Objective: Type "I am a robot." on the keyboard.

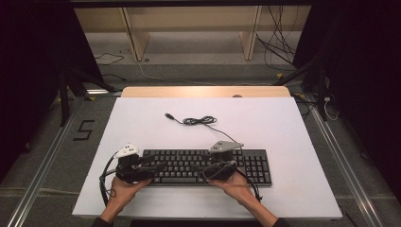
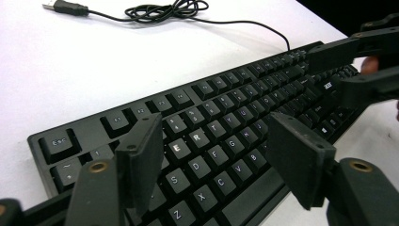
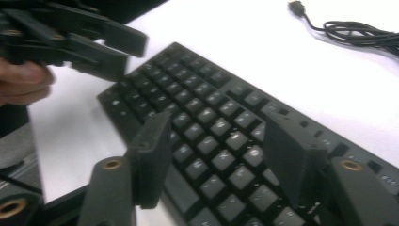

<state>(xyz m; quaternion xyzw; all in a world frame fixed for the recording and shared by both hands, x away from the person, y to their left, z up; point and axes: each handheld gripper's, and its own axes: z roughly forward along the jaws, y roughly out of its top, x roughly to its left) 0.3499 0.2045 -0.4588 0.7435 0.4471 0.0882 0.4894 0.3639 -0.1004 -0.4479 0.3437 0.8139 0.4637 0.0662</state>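
A black keyboard (image 1: 206,166) is lying flat near the front edge of the white table (image 1: 283,127), its cable (image 1: 201,121) trailing away toward the far side and ending in a loose coil and a plug. From the high view, the left tool (image 1: 158,166) is hovering at the keyboard's left end and the right tool (image 1: 213,170) over its middle, each gripped by a hand coming in from below.

The left gripper view is bringing out what the high view cannot: the left tool (image 2: 221,162) is standing wide apart above the letter keys (image 2: 188,141), clasping nothing, with legends such as E, R and Esc readable. The right gripper view, blurred, is showing the right tool (image 3: 216,160) likewise spread over the keys, nothing between its pads, with the other tool at the keyboard's far corner.
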